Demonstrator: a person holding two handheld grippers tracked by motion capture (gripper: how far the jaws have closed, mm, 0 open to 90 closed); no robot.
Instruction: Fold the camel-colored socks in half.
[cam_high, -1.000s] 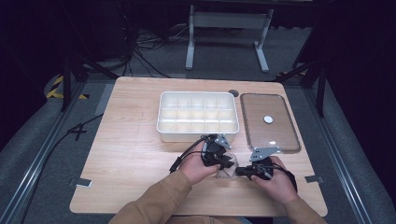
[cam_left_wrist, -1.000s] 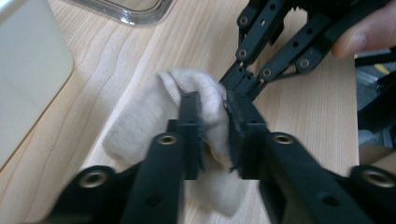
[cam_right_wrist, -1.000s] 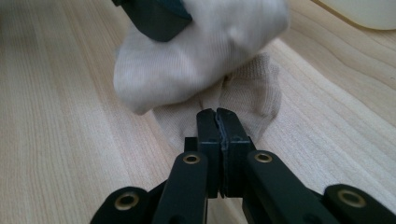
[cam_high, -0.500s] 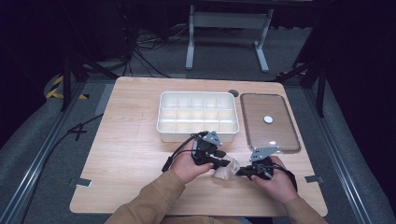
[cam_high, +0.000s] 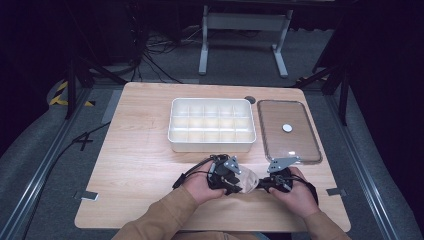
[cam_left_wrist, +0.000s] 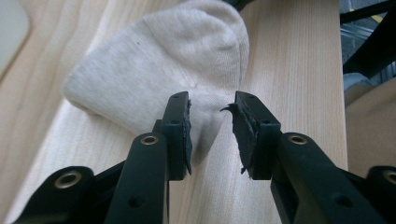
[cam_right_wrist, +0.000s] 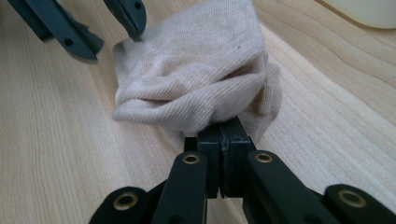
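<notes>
While the right gripper (cam_right_wrist: 223, 140) pinches one edge of the sock (cam_right_wrist: 196, 79) with closed fingers, the left gripper (cam_left_wrist: 212, 133) stands parted at the opposite end, having just been narrowing (cloth between the fingers, unpressed). The sock lies on the desk (cam_high: 140, 165) before the tray (cam_high: 211, 125). Risk: a shallow left bite may slip off.
</notes>
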